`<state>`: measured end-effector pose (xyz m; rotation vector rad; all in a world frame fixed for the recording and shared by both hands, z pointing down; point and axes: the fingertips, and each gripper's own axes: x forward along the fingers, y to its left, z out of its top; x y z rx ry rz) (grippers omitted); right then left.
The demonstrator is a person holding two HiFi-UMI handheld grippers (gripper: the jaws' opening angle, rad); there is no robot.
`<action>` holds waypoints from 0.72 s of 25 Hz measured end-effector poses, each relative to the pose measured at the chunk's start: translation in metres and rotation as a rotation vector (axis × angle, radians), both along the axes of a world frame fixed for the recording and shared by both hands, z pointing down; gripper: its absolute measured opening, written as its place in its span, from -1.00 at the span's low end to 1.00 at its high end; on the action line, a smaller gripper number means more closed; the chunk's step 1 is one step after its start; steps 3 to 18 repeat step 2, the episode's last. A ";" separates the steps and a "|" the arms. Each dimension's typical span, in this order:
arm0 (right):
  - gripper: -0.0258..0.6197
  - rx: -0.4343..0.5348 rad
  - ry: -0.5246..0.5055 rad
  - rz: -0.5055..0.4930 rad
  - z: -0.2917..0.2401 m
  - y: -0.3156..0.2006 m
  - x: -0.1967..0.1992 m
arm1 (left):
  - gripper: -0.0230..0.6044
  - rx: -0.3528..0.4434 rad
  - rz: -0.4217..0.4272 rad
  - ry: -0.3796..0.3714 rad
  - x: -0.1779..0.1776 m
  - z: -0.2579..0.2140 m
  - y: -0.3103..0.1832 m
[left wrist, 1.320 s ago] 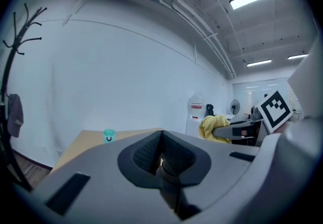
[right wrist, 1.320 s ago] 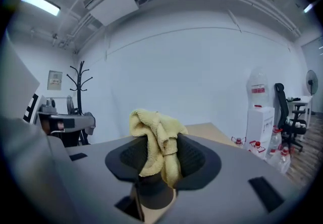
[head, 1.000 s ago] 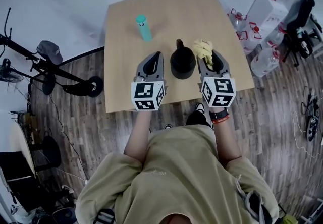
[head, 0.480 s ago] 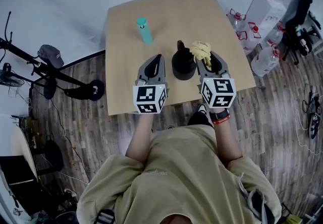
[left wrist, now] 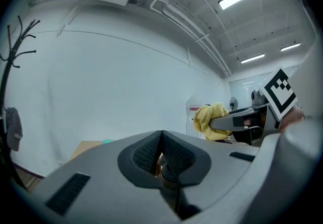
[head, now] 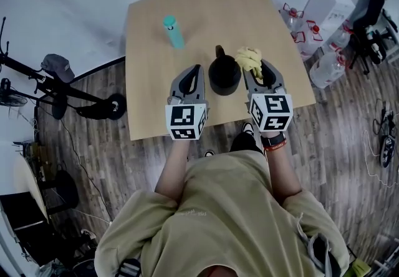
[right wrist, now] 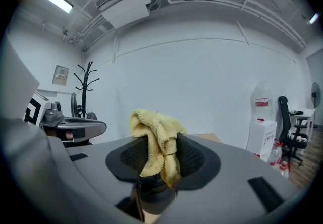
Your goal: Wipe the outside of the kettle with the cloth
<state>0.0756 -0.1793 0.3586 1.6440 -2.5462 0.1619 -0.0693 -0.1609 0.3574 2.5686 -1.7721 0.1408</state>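
Left gripper (head: pixel 192 71): my jaws are pressed together at the tips, with nothing between them. I hang over the table, just left of the kettle.
Right gripper (right wrist: pixel 160 153): my jaws are clamped on the cloth, which bunches up above the pads and hangs down between them.
Cloth (head: pixel 249 60): yellow terry, crumpled into a lump at the tip of my right jaws. It sits just beside the kettle's right side, and I cannot tell whether it touches.
Kettle (head: pixel 224 76): black and upright on the table, between my two grippers and near the table's front edge. A dark part sticks out from its far side.
Table (head: pixel 206 10): light wood, with its far half bare apart from the bottle.
Bottle (head: pixel 174 32): teal and slim. It stands well behind my left gripper, apart from the kettle.
Across view: from my left gripper I see the right one level with me, the yellow lump at its tip.
Marker cubes: one on each gripper, both on the near side, over the table's front edge.
Room: wood-plank floor, water jugs (head: pixel 324 10) beyond the table's right corner, a black chair (head: pixel 369 15) past them, and a coat stand (right wrist: pixel 85 89) by the white wall.
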 end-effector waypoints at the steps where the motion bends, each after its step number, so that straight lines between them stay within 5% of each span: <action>1: -0.40 0.000 0.009 -0.002 0.002 -0.005 0.002 | -0.85 0.000 -0.002 -0.011 0.002 0.002 -0.004; 18: -0.40 0.000 0.019 -0.004 0.004 -0.009 0.003 | -0.85 -0.001 -0.004 -0.021 0.004 0.004 -0.009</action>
